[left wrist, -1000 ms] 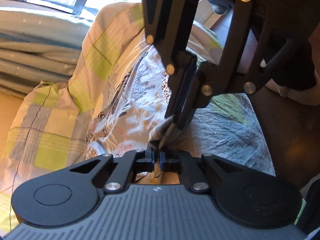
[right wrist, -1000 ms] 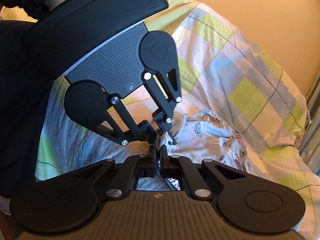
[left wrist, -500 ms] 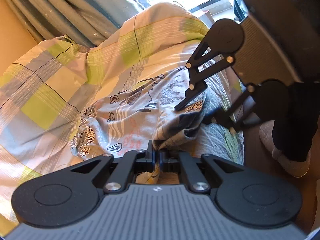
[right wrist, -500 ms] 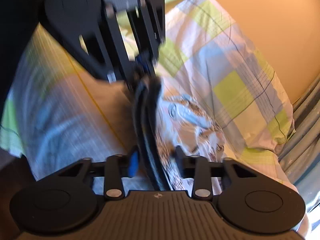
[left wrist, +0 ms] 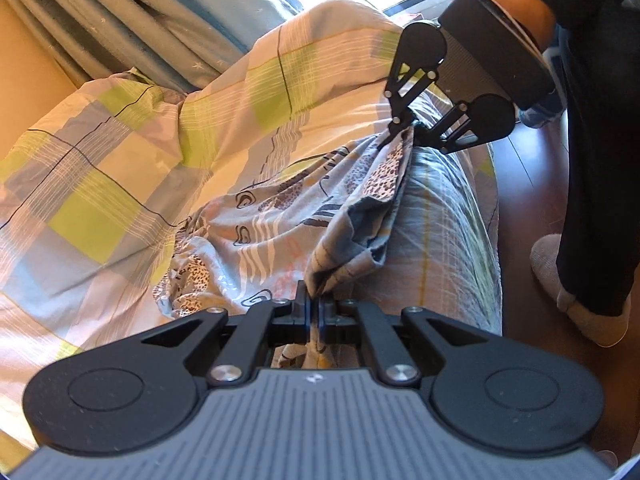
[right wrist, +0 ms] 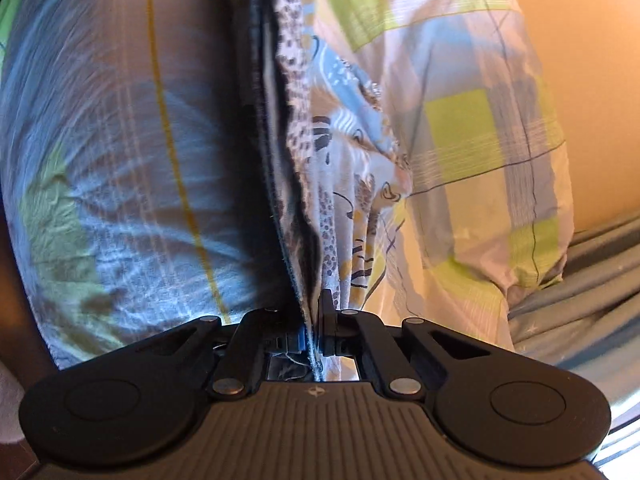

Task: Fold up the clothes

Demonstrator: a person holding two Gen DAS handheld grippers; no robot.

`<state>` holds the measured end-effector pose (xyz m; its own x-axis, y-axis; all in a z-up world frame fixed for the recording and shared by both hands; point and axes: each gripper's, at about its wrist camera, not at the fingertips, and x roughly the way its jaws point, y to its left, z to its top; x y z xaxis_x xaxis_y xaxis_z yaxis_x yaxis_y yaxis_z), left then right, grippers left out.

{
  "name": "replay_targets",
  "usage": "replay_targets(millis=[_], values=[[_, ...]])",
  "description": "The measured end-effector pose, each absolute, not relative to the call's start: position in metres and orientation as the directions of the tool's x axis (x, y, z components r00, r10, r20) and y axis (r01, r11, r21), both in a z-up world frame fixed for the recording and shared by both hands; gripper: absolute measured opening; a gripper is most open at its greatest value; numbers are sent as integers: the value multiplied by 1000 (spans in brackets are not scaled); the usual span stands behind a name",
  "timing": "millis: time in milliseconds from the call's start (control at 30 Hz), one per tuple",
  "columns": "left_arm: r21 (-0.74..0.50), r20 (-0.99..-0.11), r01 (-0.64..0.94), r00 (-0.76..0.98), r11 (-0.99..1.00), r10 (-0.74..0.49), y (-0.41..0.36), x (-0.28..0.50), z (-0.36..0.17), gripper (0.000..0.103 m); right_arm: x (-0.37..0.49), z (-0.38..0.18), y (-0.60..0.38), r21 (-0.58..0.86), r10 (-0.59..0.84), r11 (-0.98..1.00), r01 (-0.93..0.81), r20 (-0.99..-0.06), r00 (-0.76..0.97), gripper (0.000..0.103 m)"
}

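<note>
While the checked bedcover (left wrist: 120, 208) fills the left of the frame, my left gripper (left wrist: 314, 304) at bottom centre pinches the patterned garment (left wrist: 280, 216) by an edge. The cloth runs up toward the upper right, where my right gripper (left wrist: 404, 130) is clamped on its other end above the bed.

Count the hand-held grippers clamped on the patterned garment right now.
2: the left hand-held gripper pinches its near edge; the right hand-held gripper pinches the patterned garment farther along, by the bed's edge.
</note>
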<state>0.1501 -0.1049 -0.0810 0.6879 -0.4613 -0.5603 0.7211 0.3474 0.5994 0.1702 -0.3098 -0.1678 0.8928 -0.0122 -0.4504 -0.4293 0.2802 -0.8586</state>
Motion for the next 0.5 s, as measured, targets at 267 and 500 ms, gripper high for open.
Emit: replay_targets(millis=[267, 500], values=[[548, -617, 768, 639, 331, -460, -70, 98, -42, 2, 115, -96, -288, -803, 15, 367, -469, -499, 867, 0], [391, -616, 779, 617, 490, -489, -52, 126, -17, 2, 80, -62, -273, -789, 31, 269, -552, -566, 824, 0]])
